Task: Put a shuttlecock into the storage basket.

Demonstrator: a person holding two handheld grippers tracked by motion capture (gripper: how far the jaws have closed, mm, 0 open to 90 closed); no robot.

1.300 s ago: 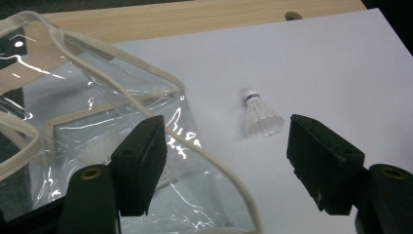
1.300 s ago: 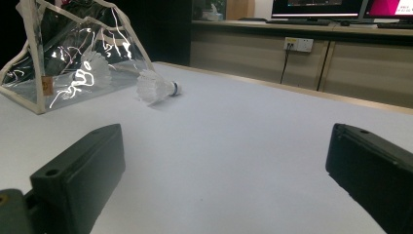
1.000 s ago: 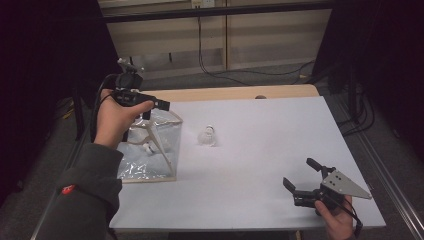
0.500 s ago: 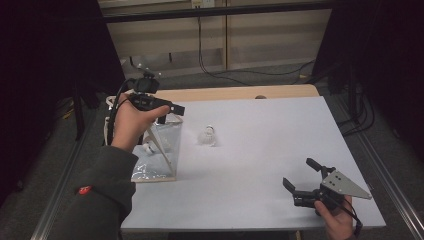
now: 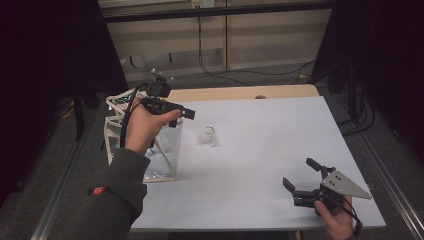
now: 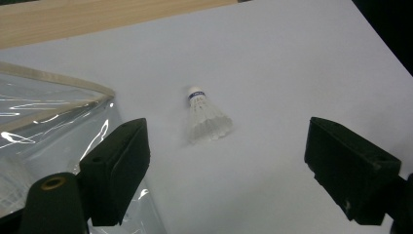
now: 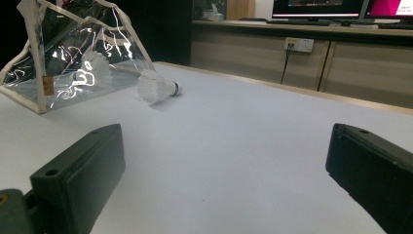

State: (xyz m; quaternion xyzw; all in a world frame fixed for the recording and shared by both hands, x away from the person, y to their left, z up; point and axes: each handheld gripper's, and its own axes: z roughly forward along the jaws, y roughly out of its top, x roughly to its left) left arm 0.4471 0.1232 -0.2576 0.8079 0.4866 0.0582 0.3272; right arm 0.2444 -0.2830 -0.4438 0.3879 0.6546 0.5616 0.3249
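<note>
A white shuttlecock (image 5: pixel 207 135) lies on its side on the white table (image 5: pixel 265 145), left of the middle. In the left gripper view the shuttlecock (image 6: pixel 205 117) lies beyond my open jaws, cork end away. My left gripper (image 5: pixel 183 111) is held in the air just left of it, above the right edge of a clear plastic bag (image 5: pixel 150 150). My left gripper (image 6: pixel 226 141) holds nothing. My right gripper (image 5: pixel 299 173) rests open near the front right edge. From the right gripper (image 7: pixel 226 141) I see the shuttlecock (image 7: pixel 157 88) far off, beside the bag (image 7: pixel 58 58).
The clear bag (image 6: pixel 44 117) has pale stiff edging and stands at the table's left edge. Another shuttlecock (image 7: pixel 95 66) sits inside it. A wooden strip (image 5: pixel 240 93) runs along the table's far edge. Dark floor and cables lie beyond.
My left hand has carried its gripper to the right, from over the bag's top towards the shuttlecock. The bag's top now leans left. The right gripper has stayed put.
</note>
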